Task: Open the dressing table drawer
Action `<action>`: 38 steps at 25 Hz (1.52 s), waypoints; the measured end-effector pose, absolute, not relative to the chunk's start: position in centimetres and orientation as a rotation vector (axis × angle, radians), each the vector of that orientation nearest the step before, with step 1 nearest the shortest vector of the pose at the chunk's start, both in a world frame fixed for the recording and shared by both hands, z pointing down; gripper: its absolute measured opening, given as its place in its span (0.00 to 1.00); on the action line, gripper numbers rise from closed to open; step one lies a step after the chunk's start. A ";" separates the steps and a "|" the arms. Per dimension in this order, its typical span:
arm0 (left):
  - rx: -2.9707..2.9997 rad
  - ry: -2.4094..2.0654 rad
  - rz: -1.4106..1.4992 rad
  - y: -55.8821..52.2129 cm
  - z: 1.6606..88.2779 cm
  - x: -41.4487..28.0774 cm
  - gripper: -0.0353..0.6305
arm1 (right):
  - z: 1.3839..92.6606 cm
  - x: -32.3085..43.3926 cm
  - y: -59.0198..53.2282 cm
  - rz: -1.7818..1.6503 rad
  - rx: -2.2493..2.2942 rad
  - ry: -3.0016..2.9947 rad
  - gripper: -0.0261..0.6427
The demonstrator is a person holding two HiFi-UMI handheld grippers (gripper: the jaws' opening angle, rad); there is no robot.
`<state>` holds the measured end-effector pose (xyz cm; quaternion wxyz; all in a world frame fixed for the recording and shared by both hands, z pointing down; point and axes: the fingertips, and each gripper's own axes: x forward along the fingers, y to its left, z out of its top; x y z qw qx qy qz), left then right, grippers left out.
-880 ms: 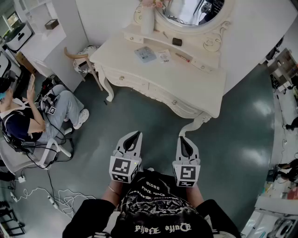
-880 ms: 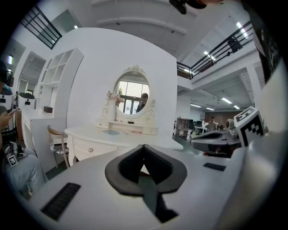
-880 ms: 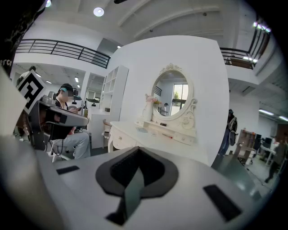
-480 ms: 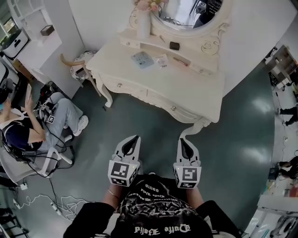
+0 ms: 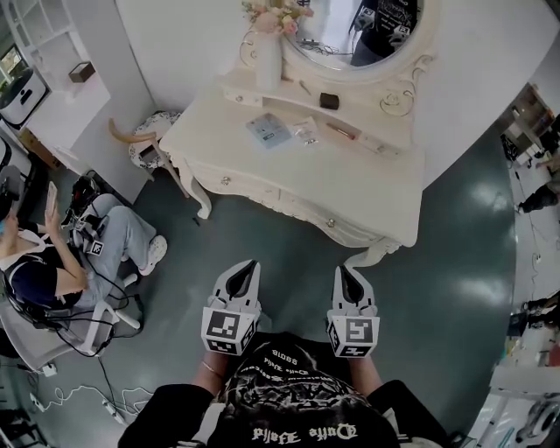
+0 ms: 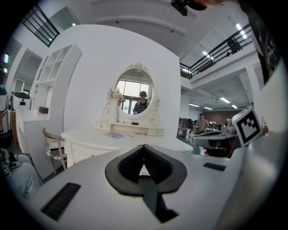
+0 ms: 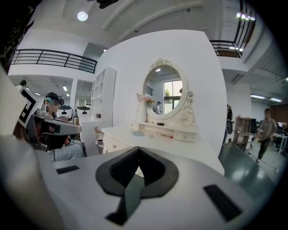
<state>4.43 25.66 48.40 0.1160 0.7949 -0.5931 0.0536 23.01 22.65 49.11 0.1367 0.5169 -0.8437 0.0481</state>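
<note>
A cream dressing table (image 5: 367, 188) with an oval mirror (image 5: 354, 26) stands ahead of me against a white wall. Its front holds two closed drawers, each with a small knob: the left knob (image 5: 226, 181) and the right knob (image 5: 331, 223). My left gripper (image 5: 254, 263) and right gripper (image 5: 343, 272) hang side by side over the floor, well short of the table. Both are shut with nothing between the jaws. In the left gripper view the table (image 6: 90, 137) lies ahead beyond the tips (image 6: 144, 147); the right gripper view shows the table (image 7: 148, 137) too.
On the tabletop lie a blue booklet (image 5: 269, 129), a small packet (image 5: 305, 131), a pen (image 5: 341, 131) and a vase of flowers (image 5: 267, 52). A stool (image 5: 144, 140) stands left of the table. A seated person (image 5: 52, 262) is at far left, with cables (image 5: 87, 394) on the floor.
The view has shifted a little: the table now sits slightly further up the head view and both grippers slightly lower. Their jaws stayed shut.
</note>
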 end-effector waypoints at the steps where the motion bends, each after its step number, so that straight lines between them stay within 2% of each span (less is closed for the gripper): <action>1: 2.335 -1.734 0.153 25.1 48.3 4.0 0.08 | 49.1 22.7 22.2 0.142 1.505 -2.438 0.06; 22: 2.478 -1.594 0.100 16.2 47.1 -3.3 0.08 | 47.1 17.1 16.2 0.156 1.749 -2.356 0.06; 38: 2.401 -1.685 0.125 13.7 47.8 -6.6 0.08 | 47.5 14.9 12.1 0.174 1.702 -2.405 0.06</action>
